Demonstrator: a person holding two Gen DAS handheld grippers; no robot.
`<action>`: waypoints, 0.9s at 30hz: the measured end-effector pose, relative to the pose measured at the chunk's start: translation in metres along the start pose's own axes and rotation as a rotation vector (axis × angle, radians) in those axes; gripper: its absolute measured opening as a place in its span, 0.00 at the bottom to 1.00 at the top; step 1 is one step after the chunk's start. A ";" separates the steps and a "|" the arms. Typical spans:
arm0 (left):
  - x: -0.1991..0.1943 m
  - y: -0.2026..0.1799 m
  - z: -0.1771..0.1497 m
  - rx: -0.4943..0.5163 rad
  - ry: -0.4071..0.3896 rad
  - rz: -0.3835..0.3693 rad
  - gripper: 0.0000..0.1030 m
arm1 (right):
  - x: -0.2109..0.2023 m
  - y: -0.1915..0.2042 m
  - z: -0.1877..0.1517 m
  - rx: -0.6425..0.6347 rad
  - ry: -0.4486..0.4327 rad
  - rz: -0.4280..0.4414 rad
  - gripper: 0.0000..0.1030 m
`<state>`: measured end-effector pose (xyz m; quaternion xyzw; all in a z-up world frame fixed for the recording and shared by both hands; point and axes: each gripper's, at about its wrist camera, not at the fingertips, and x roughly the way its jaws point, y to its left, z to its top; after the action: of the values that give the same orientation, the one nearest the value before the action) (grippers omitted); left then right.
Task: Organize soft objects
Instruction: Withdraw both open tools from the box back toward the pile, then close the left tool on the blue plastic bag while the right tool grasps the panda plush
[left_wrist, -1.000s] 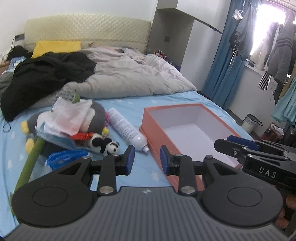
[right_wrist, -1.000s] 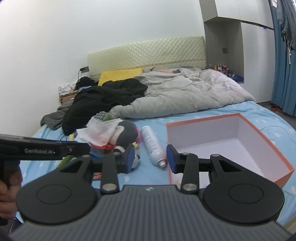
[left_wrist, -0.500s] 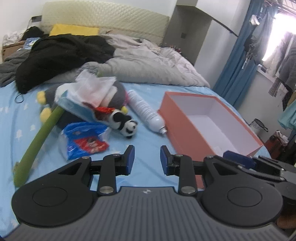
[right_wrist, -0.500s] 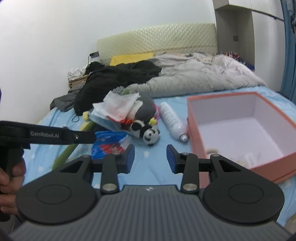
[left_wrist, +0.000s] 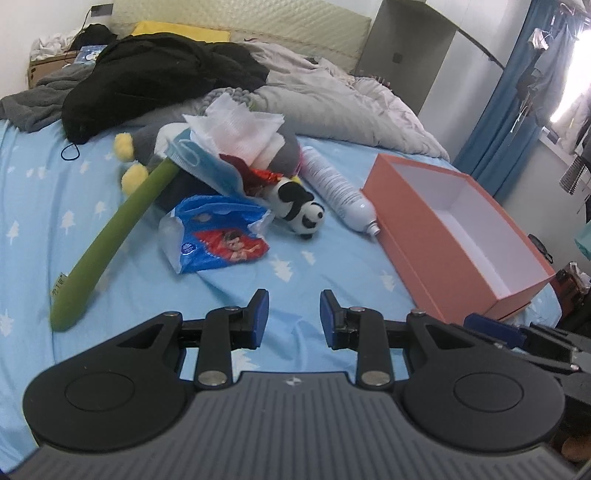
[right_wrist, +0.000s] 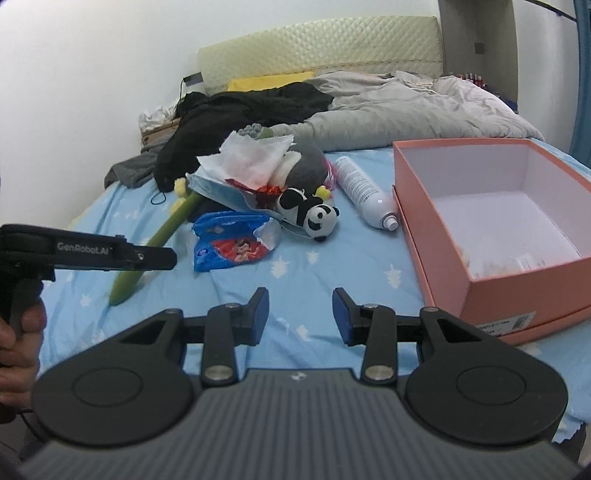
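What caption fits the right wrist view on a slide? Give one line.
Right gripper open and empty above the blue bedsheet, facing a panda plush and orange box.

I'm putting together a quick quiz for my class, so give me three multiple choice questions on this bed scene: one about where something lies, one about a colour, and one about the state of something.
1. Where does the white bottle lie?
A. Inside the box
B. On the sheet between the panda toy and the box
C. On the grey duvet

2. What colour is the box on the outside?
A. Orange-pink
B. Green
C. Black

3. In what state are the left gripper and the right gripper?
A. Both are clamped on the panda
B. One holds the bottle
C. Both have open jaws with nothing between them

Answers:
1. B, since the bottle lies on the blue sheet just left of the box wall and right of the panda.
2. A, as its outer walls are orange-pink around a white inside.
3. C, because only bare sheet shows in the gap between each pair of pads.
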<state>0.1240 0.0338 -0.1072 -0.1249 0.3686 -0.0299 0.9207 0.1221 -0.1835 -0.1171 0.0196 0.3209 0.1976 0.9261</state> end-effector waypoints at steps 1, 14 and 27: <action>0.002 0.001 0.000 0.006 -0.001 0.004 0.34 | 0.002 0.000 0.001 -0.001 0.000 0.000 0.40; 0.050 0.041 -0.001 -0.019 0.004 0.054 0.51 | 0.057 0.006 0.010 -0.021 0.038 0.017 0.40; 0.103 0.083 0.008 -0.060 -0.022 0.143 0.62 | 0.133 0.002 0.025 -0.038 0.085 0.026 0.40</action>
<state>0.2008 0.1002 -0.1916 -0.1262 0.3674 0.0486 0.9202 0.2321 -0.1292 -0.1746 -0.0024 0.3559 0.2163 0.9092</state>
